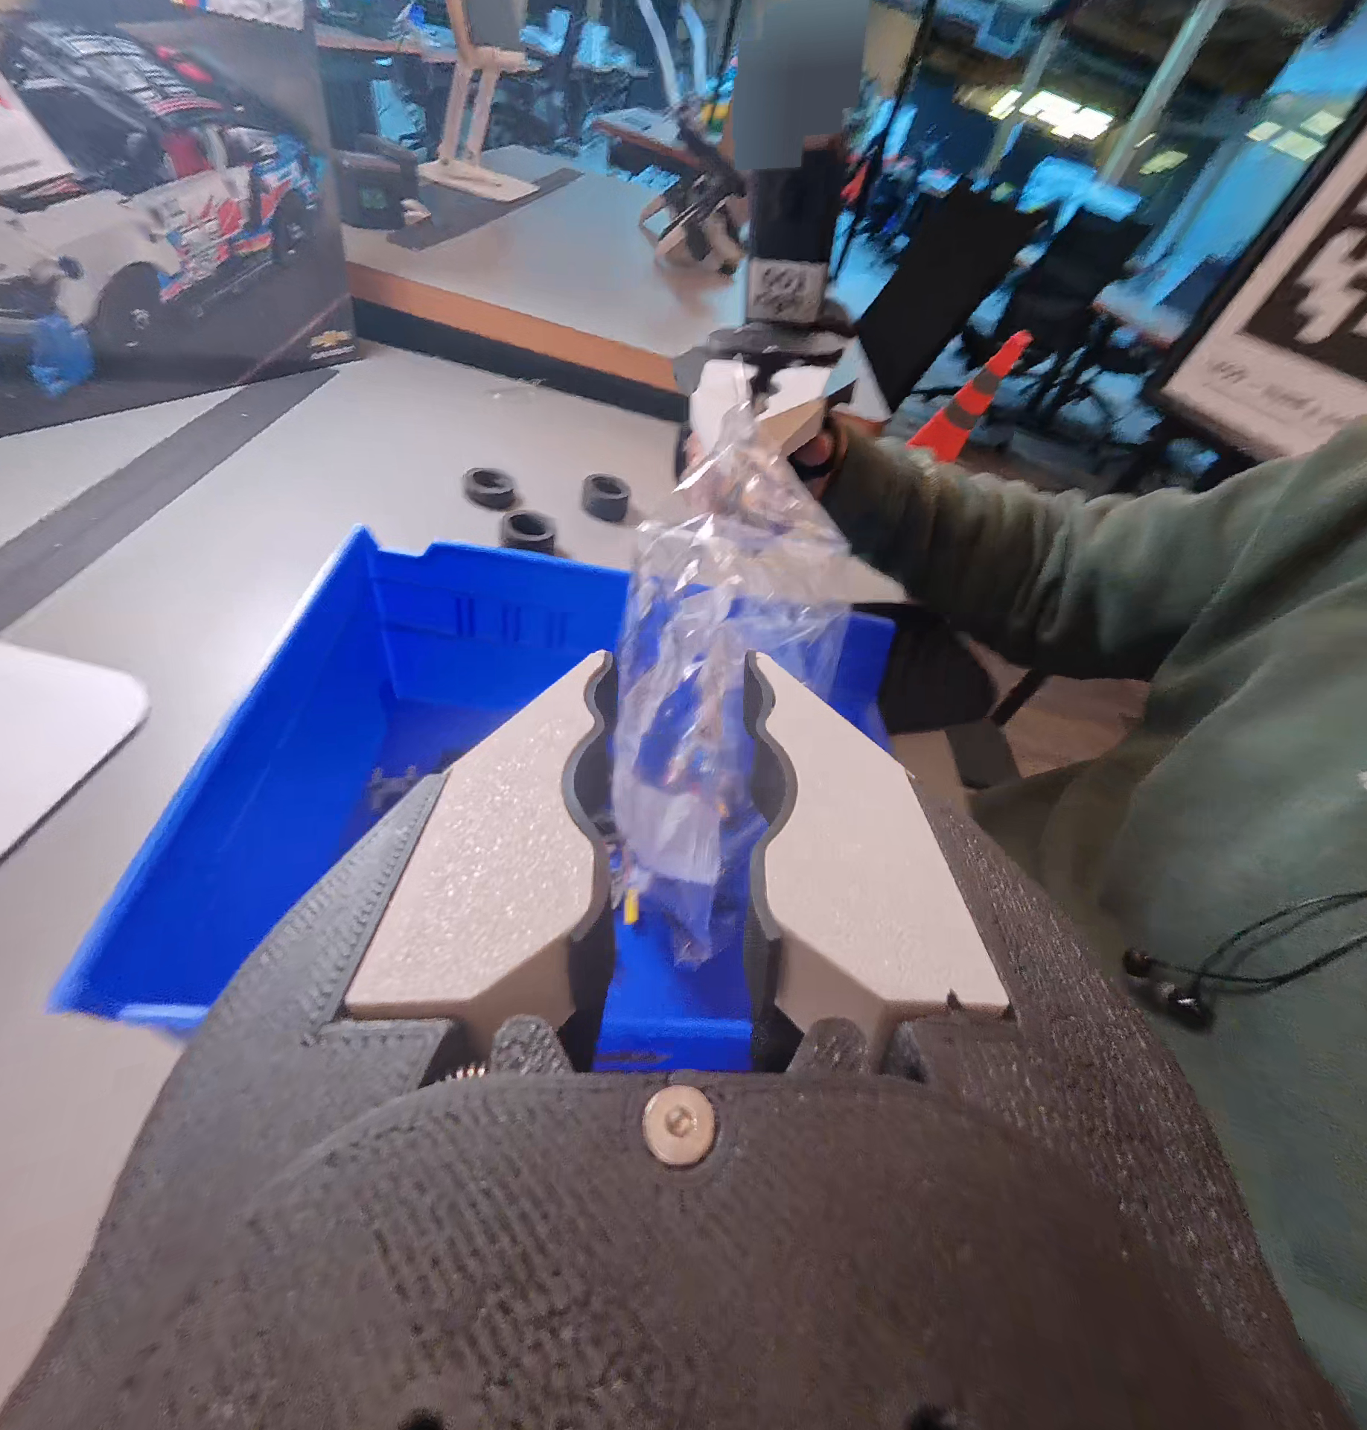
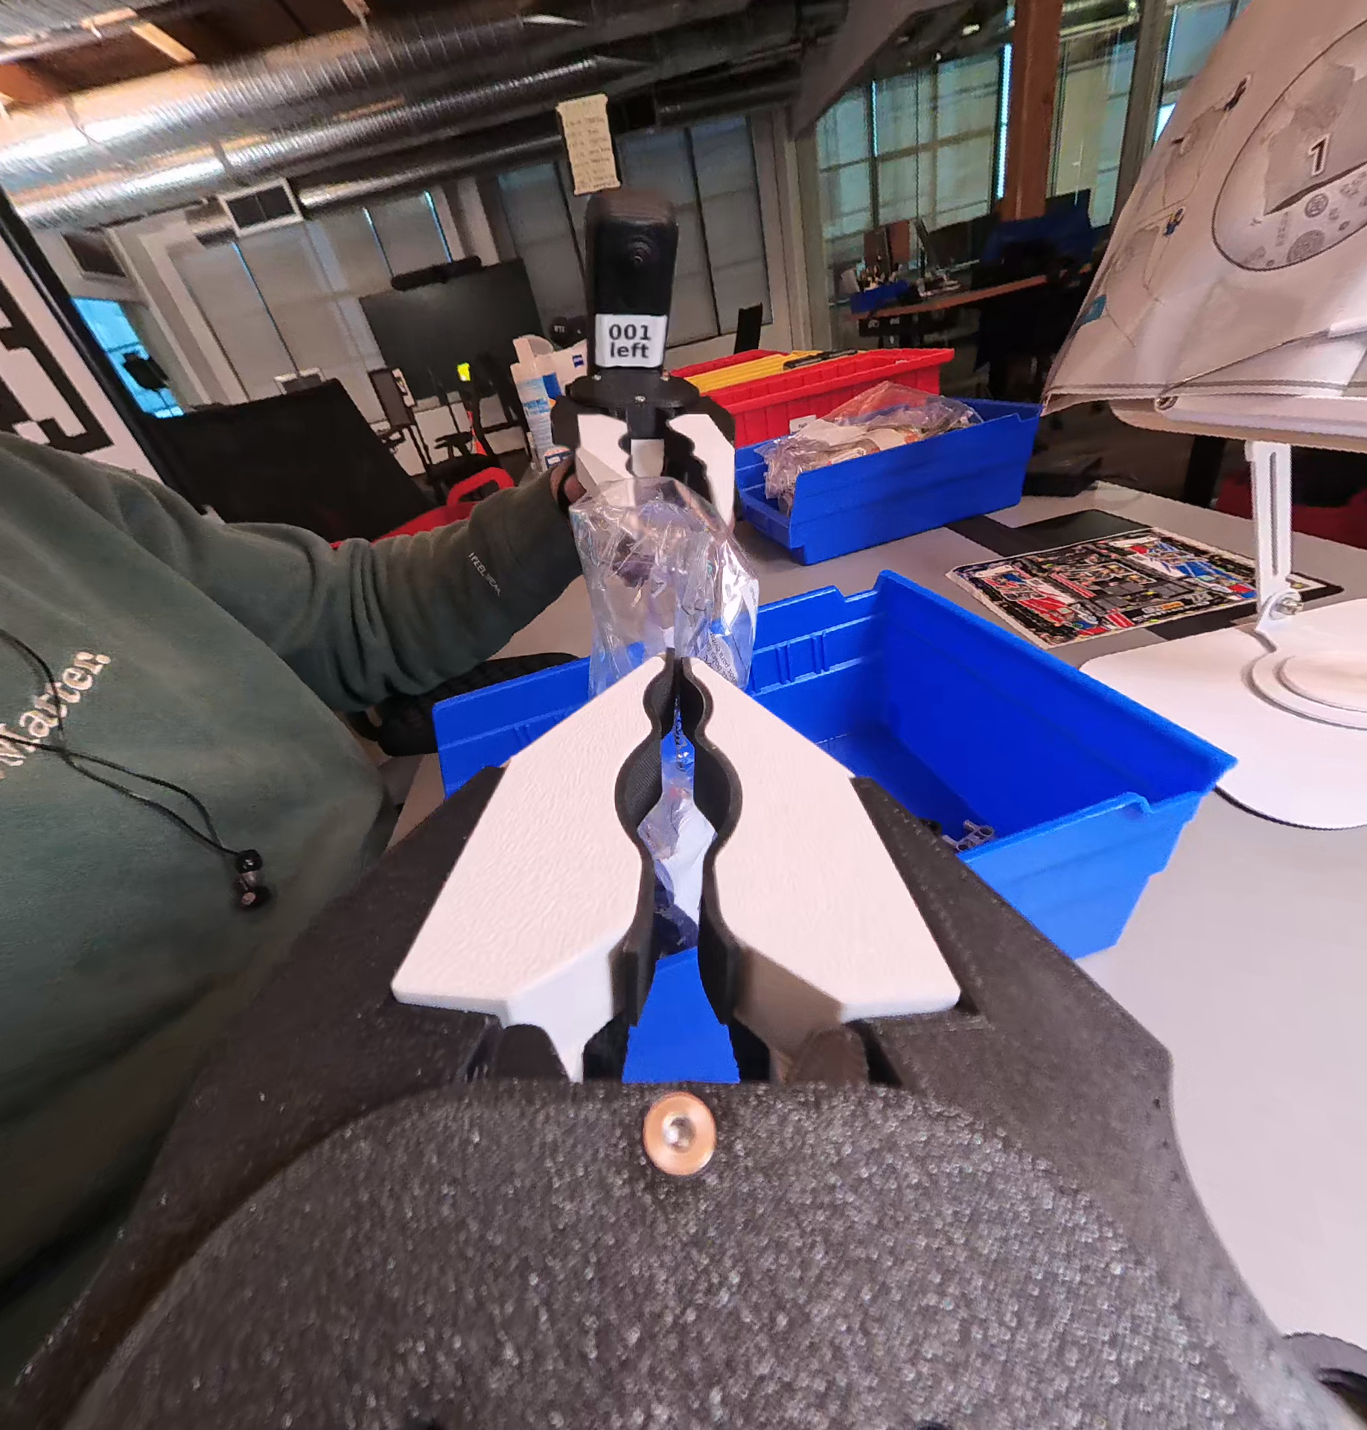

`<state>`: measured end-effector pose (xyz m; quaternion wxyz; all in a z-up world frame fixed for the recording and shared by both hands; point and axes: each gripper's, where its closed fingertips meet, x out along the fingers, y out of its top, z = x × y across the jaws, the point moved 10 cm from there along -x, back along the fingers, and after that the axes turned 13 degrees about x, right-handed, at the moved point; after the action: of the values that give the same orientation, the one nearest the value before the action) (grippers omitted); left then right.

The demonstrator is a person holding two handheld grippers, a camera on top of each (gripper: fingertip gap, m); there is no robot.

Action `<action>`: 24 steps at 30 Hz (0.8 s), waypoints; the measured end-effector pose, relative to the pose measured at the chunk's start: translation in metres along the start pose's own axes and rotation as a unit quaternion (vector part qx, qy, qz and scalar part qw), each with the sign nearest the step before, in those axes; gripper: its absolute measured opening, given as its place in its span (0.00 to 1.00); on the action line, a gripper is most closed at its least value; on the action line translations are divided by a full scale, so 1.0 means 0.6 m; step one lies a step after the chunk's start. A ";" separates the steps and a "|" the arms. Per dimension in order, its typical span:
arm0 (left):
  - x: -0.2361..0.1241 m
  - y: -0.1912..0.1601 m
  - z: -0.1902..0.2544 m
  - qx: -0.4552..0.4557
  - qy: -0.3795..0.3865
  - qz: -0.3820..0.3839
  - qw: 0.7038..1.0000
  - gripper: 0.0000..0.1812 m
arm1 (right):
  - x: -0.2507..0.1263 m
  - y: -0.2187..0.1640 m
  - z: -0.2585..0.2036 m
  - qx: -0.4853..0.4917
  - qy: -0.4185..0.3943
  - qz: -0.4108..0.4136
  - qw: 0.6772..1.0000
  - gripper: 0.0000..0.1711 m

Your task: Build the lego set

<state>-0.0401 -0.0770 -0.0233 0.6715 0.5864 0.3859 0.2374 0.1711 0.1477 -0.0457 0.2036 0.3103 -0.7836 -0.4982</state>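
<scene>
A clear plastic bag (image 1: 711, 619) of blue Lego pieces is held between both grippers above an open blue bin (image 1: 224, 812). My left gripper (image 1: 676, 665) is closed around the bag's bulky end, its fingers kept apart by the bag. My right gripper (image 2: 674, 665) is shut tight on the bag's (image 2: 657, 573) other end, over the bin (image 2: 1090, 874). Each gripper shows in the other's view, the right (image 1: 765, 410) and the left (image 2: 649, 480). A few small pieces (image 2: 974, 832) lie in the bin.
Three black tyres (image 1: 527, 530) lie behind the bin. The set's box (image 1: 139, 193) stands at the far left. An instruction booklet (image 2: 1245, 232) rests on a white stand (image 2: 1322, 696) to the right, beside a sticker sheet (image 2: 1113, 580). A second blue bin (image 2: 881, 495) holds more bags, with a red bin (image 2: 820, 387) behind it. Left tips to right tips: about 12 cm.
</scene>
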 end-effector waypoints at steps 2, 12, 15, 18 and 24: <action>0.005 0.007 0.002 -0.023 -0.030 0.021 0.999 0.13 | 0.002 0.001 -0.001 -0.002 -0.001 0.001 1.000 0.00; -0.035 0.031 0.005 0.025 0.039 -0.018 0.999 0.00 | -0.021 0.013 -0.002 -0.024 -0.022 -0.006 0.999 0.00; -0.055 0.061 0.028 0.085 0.039 -0.049 0.994 0.00 | -0.021 0.020 -0.009 -0.034 -0.017 -0.020 0.999 0.00; -0.069 0.090 0.043 0.135 0.039 -0.081 0.987 0.00 | -0.014 0.036 -0.016 -0.045 -0.011 -0.034 0.998 0.00; -0.108 0.157 0.041 0.170 0.078 -0.077 0.979 0.00 | 0.013 0.115 -0.045 -0.055 -0.031 -0.026 0.998 0.00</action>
<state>-0.0460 -0.1230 0.0842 0.5461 0.6403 0.5158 0.1606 0.1628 0.1463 0.0281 0.1827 0.3029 -0.7531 -0.5547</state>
